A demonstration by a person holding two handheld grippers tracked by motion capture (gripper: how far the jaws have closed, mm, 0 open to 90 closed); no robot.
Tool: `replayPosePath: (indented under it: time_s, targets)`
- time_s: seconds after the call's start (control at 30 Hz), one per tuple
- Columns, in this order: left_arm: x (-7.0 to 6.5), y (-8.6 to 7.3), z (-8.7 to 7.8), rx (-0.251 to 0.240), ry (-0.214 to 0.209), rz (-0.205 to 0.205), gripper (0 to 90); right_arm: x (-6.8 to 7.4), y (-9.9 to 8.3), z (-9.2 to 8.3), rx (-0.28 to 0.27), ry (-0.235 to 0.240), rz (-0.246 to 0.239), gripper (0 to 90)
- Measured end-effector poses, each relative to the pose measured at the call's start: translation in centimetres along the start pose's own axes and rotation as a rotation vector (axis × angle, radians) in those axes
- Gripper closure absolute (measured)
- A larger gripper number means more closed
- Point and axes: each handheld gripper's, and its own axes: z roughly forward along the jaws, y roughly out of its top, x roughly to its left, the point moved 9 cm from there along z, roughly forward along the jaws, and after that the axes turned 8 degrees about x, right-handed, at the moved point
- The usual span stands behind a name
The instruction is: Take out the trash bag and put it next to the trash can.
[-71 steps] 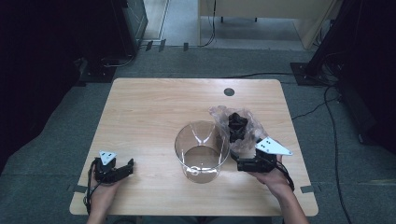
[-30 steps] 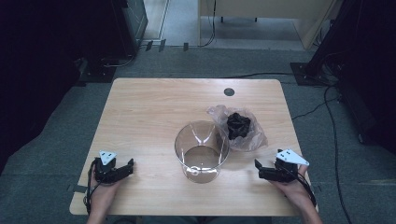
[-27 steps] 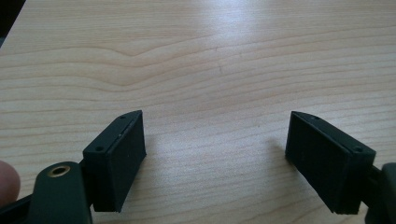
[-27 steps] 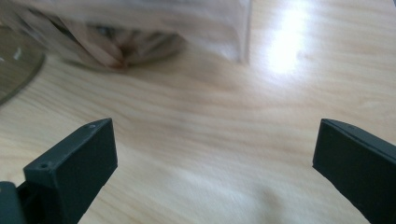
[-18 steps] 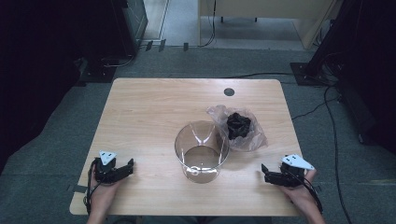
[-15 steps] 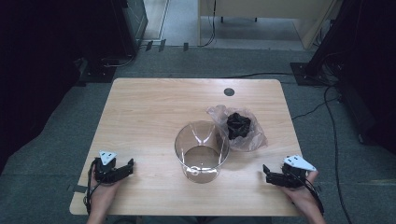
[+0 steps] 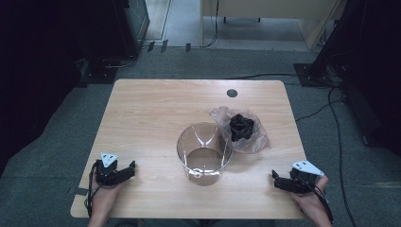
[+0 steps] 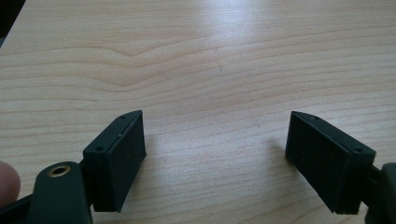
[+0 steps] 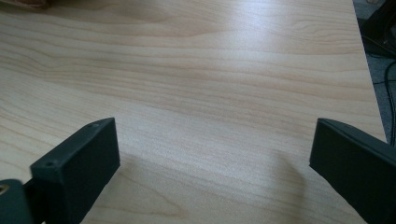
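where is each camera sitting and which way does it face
High view: above the person's side, looking forward and down on the table; both hands, the left tool and right tool show.
Left gripper view: rides the left tool, looking along its open jaws at bare wood.
Right gripper view: rides the right tool, likewise.
All share the wooden tabletop.

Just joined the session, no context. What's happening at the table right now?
A person holds a gripper in each hand, both resting near the table's front edge. The left gripper and the right gripper each have their jaws wide open with bare wood between them. Mid-table stands a clear glass bowl; right behind it lies a crumpled clear plastic bag with a dark clump on it. Nothing is being held.
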Motion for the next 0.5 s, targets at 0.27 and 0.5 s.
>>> replayPosePath:
  time_s: [0.27,0.5]
  targets:
    - [0.0,0.0,0.0,0.0,0.0,0.0,19.5,-0.23,-0.26,0.13,0.017,-0.037,0.009,3.8]
    - [-0.01,-0.01,0.0,0.0,0.0,0.0,19.5,-0.38,-0.44,0.32,0.042,0.007,0.064,3.7]
